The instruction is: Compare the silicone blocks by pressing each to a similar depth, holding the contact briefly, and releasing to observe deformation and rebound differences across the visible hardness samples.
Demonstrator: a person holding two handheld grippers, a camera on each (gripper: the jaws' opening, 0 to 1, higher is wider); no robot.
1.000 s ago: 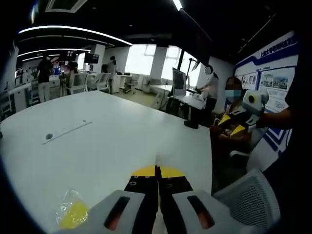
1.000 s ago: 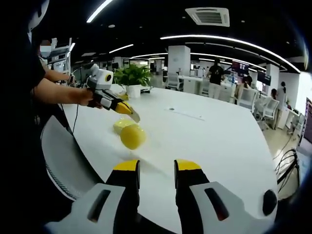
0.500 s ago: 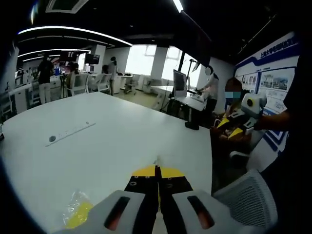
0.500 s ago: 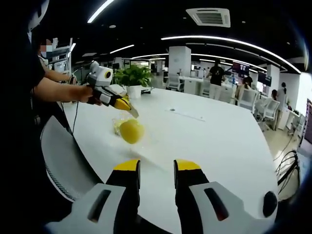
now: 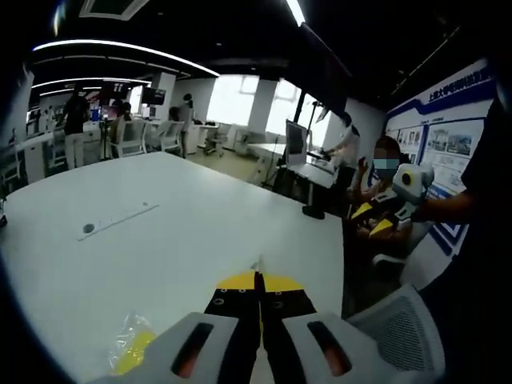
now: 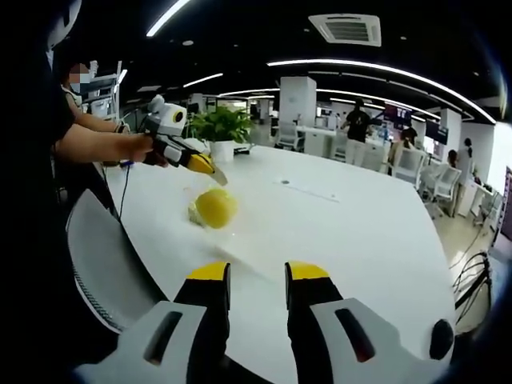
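a large white table [image 5: 184, 240] spreads across an open office with ceiling light strips, seen in both views. in the right gripper view, a grey mesh chair back [image 6: 100, 256] stands against the table's near edge, and a potted green plant [image 6: 218, 128] sits at the table's far side.

in the left gripper view, the left gripper [image 5: 258, 280] rises from the bottom, its two yellow-tipped jaws pressed flat together with nothing between them, held over the bare tabletop. the same gripper appears in the right gripper view [image 6: 214, 174], gripped by a person's hand [image 6: 138, 148], jaws closed to a point just above and beside the yellow silicone block.

the right gripper [image 6: 258, 276] rises from the bottom of its own view with its jaws standing apart, a clear gap between the yellow tips, holding nothing. it also appears at the right of the left gripper view [image 5: 382, 222], off the table's edge.

the yellow silicone block [image 6: 214, 208] is rounded and lies on the table in a clear plastic wrapper [image 6: 194, 210], near the chair-side edge. in the left gripper view it sits low at the left [image 5: 133, 350], just beside the gripper body.
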